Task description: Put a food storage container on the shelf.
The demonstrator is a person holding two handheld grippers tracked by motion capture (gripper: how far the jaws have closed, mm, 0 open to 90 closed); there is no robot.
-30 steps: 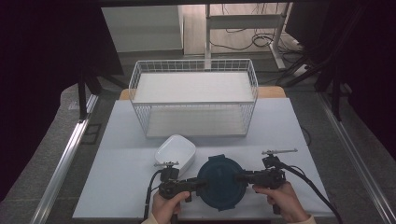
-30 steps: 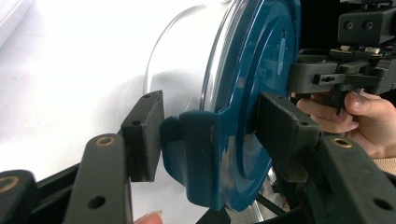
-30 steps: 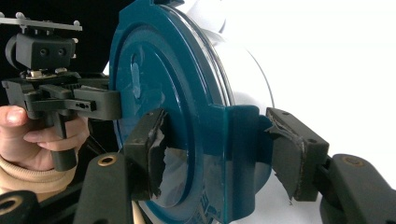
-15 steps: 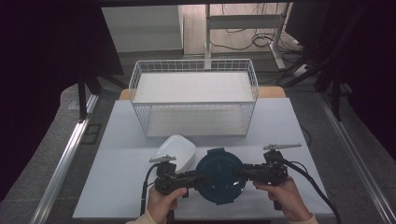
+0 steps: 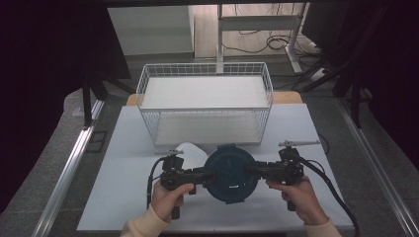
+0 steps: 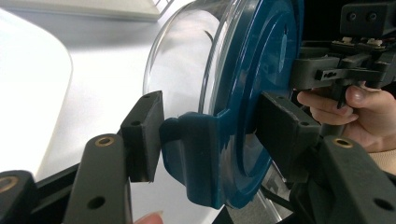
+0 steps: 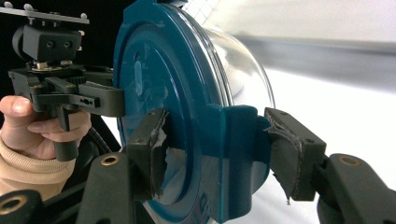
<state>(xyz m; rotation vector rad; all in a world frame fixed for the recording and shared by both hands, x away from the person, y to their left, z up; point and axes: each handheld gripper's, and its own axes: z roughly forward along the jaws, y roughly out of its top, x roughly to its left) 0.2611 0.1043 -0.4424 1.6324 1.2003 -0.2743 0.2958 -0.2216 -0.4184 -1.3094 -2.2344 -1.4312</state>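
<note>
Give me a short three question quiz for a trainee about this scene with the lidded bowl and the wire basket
1. True or false: the blue lid is off the clear bowl and lies flat on the table.
2. Which grips a latch tab of the lid? A) left gripper alone B) right gripper alone C) both
3. What white thing lies on the table between the bowl and the wire basket?

Key
1. False: the lid sits on the bowl, and both are held between the two grippers.
2. C: each gripper's jaws clamp a tab on opposite sides of the lid.
3. A white rounded container, partly hidden behind the left gripper.
</note>
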